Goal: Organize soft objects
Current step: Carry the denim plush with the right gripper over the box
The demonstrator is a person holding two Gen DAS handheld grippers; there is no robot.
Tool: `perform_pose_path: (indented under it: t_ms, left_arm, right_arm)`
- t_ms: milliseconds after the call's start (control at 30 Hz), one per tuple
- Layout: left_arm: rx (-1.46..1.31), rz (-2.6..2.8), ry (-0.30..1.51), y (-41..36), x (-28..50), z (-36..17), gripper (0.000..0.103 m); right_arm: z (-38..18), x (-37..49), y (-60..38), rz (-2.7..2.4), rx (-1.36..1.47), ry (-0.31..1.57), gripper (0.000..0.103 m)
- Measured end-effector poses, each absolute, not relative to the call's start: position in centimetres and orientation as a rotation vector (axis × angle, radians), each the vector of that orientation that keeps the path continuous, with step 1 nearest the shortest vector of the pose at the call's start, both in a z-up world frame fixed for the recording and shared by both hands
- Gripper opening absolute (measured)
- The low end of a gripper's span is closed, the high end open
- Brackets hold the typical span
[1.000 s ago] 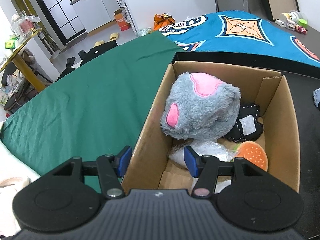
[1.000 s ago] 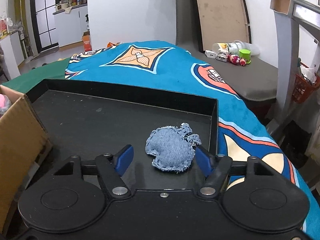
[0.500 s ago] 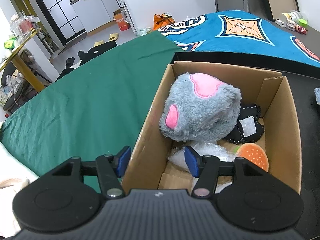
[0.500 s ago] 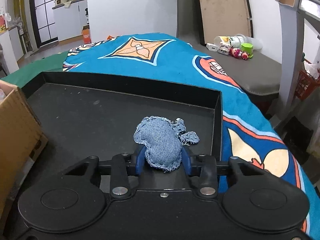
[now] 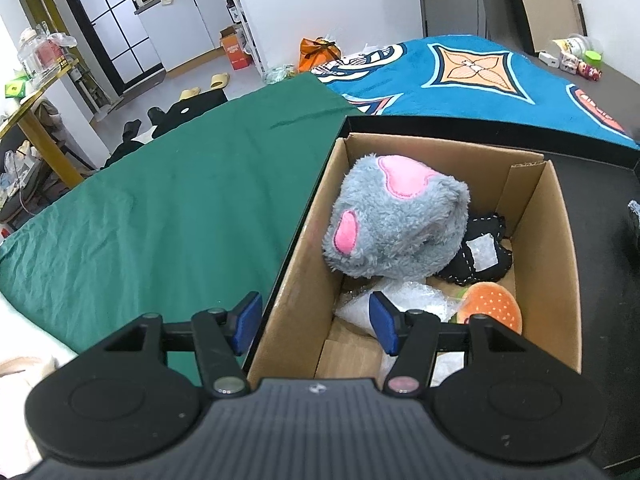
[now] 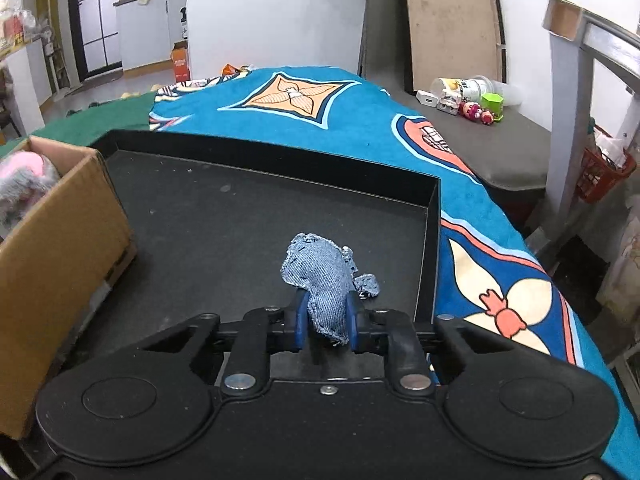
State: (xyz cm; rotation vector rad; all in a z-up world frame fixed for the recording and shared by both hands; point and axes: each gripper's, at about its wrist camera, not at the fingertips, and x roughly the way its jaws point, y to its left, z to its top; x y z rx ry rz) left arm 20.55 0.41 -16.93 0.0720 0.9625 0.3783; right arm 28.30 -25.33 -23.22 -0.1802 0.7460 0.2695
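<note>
**Denim Pouch Caught, Box Held Ready**

At the lower middle of the left wrist view, the left tongs (image 5: 314,322) stood open astride the near left wall of the cardboard box (image 5: 558,264), one pad outside it and one inside, pressing on nothing; nothing there had shifted over the last second. Inside the box lay a grey plush toy (image 5: 394,220) at centre frame, a black stitched cushion (image 5: 480,254) to its right, a burger toy (image 5: 490,306) lower right and crumpled clear plastic (image 5: 400,300) near the inner pad.

In the right wrist view, the right tongs (image 6: 326,320) had just been closing and now pinched the denim pouch (image 6: 320,276) at lower centre, squeezing it narrow where a second ago it lay wide and free between open pads. The pouch sat over the black tray (image 6: 428,240), with the box at the left edge. The grasp looked made; carrying the pouch leftward into the box seemed to be what remained.
</note>
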Motion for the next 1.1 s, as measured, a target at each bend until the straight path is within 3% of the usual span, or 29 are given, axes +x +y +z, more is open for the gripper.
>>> perform_pose_path:
  t_ms: [1100]
  left_arm:
    - [0.008,0.300,0.901,2.3,17.6,-14.9,0.058]
  right_arm:
    - [-15.8,19.2,-21.2,0.259,-0.185,0.630,0.018]
